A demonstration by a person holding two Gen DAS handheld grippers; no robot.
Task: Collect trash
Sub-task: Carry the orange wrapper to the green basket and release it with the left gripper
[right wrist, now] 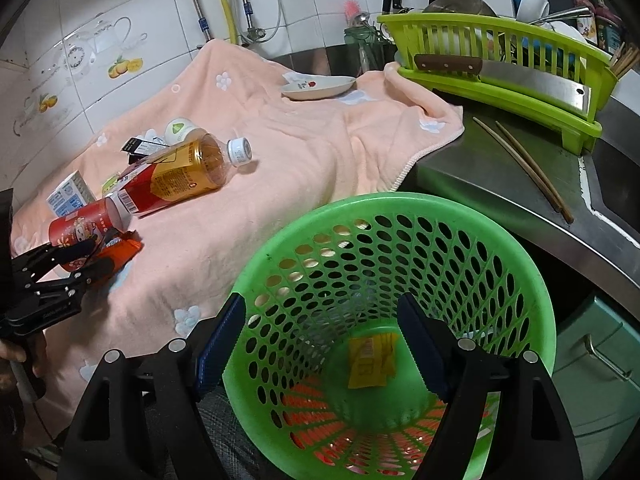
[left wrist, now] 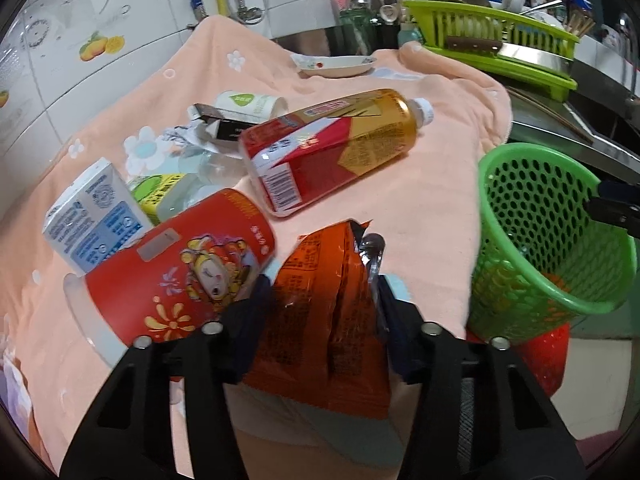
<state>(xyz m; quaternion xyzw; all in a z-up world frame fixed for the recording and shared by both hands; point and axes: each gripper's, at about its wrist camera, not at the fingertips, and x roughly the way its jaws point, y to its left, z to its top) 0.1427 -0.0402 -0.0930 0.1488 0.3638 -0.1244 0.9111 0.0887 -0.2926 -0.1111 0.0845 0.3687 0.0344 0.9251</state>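
The left gripper [left wrist: 326, 320] had its jaws closed on one orange wrapper [left wrist: 320, 328] on the towel-covered surface [left wrist: 420, 208], while the right gripper [right wrist: 320, 348] hung with jaws open over one green basket [right wrist: 460, 216] containing one yellow packet [right wrist: 370, 360]

An orange snack wrapper [left wrist: 328, 332] lies crumpled on the peach towel [left wrist: 420, 200], beside a toppled red cup [left wrist: 180, 276] and a tea bottle [left wrist: 328, 148] on its side. A yellow packet [right wrist: 370, 360] rests inside the green basket [right wrist: 500, 248].

Beside the green basket [right wrist: 400, 216]: one bottle [left wrist: 332, 148], one red cup [left wrist: 176, 276], one carton [left wrist: 88, 216], one orange wrapper [left wrist: 324, 320]; inside, one yellow packet [right wrist: 370, 360].
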